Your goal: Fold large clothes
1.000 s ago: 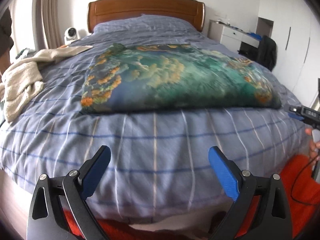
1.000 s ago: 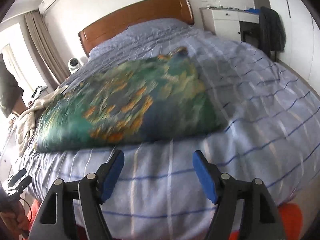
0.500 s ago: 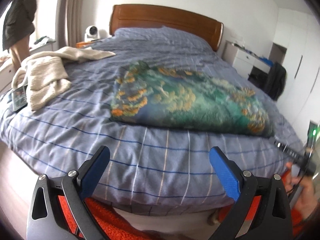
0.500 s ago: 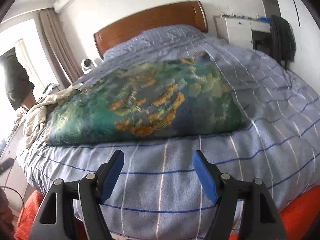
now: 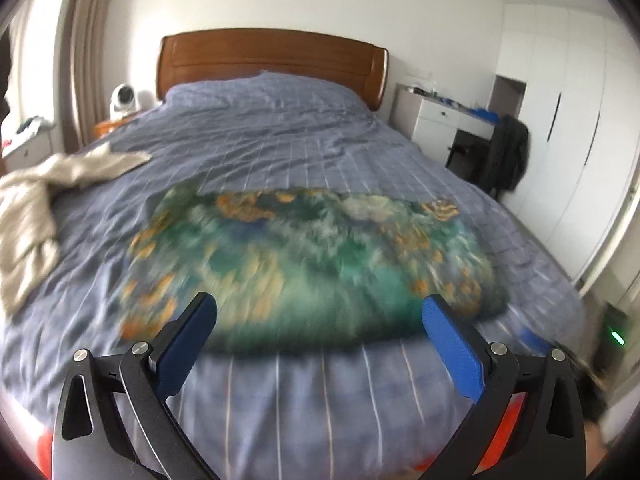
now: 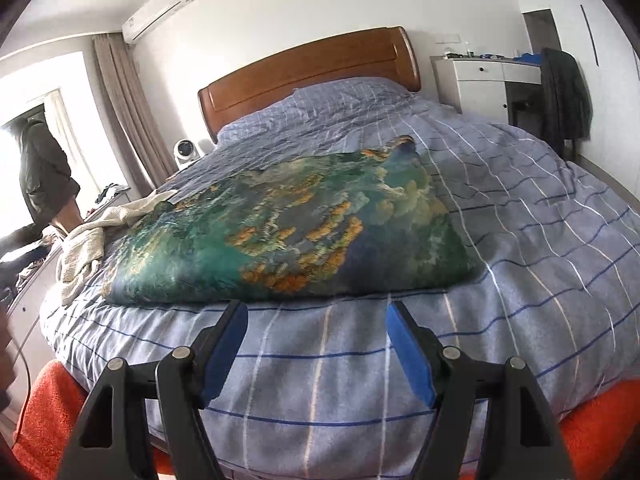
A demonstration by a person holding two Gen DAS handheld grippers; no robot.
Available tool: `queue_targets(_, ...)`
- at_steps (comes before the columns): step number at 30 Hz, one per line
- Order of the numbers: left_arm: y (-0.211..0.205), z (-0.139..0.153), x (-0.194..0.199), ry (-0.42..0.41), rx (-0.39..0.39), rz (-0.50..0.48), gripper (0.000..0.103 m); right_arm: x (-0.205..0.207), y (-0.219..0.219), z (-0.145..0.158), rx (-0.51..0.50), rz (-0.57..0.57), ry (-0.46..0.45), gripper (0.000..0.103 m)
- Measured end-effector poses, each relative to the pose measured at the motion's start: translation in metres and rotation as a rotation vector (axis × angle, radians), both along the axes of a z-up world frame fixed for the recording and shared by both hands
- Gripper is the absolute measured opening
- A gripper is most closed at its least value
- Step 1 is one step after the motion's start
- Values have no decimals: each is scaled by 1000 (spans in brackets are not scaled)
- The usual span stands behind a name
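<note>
A large green, blue and orange patterned cloth (image 5: 304, 264) (image 6: 288, 228) lies folded flat on the blue checked bed (image 5: 280, 148) (image 6: 520, 216). My left gripper (image 5: 320, 328) is open, with nothing between its blue pads, hovering over the cloth's near edge; this view is blurred. My right gripper (image 6: 316, 328) is open and empty too, over the duvet just short of the cloth's near edge. A crumpled cream garment (image 5: 36, 208) (image 6: 92, 240) lies on the bed's left side.
A wooden headboard (image 5: 272, 60) stands at the far end. A white desk (image 5: 444, 120) with a dark jacket on a chair (image 5: 504, 156) stands to the right. An orange blanket (image 6: 48, 420) hangs below the bed's near edge. A person (image 6: 44, 176) stands at the left by the window.
The left gripper has risen and come forward, its tips now over the cloth's near edge instead of the duvet's front. The right gripper's view shifted slightly, with the cloth more centred.
</note>
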State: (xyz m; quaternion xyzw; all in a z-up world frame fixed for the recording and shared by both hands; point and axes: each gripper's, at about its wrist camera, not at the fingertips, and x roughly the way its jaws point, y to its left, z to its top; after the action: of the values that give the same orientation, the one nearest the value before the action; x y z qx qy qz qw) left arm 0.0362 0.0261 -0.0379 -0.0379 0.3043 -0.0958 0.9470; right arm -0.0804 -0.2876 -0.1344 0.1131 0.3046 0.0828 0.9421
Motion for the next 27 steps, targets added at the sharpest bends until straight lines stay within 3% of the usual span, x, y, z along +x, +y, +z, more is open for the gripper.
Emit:
queue_targets(4,-12,-22,80,56,-41,2,102,6,-9,-12,6,-20,38,73)
queue_targets(7,-20,-61,119,126,-42,2,102,10,-12,-20,3,-23,55,73)
queue_targets(9,-36,-105,136,242,69,-69,102,11,-13,-27,1,-24,73,73)
queue_targets(11,-46,-127,128,183,191,-119,102,12,-16,-35,9,-23,102,73)
queue_targets(12,-44,-131,126,178,184,-119,102,12,-18,-37,15,-23,108,73)
queue_targets(14,-39,-130,125,195,143,-104,102,10,-20,-39,19,-19,106,73)
queue_targets(19,-43,-126,110,183,175,-70,102,7,-16,-42,-22,25,86,73)
queue_targets(22,-53,-109,86,197,205,-38,102,7,-18,-40,-8,43,67,73)
queue_targets(25,-54,-88,71,217,140,-97,102,0,-26,-36,30,28,39,73)
queue_targets(27,-57,-74,84,238,120,-118,102,-3,-31,-36,54,15,24,73)
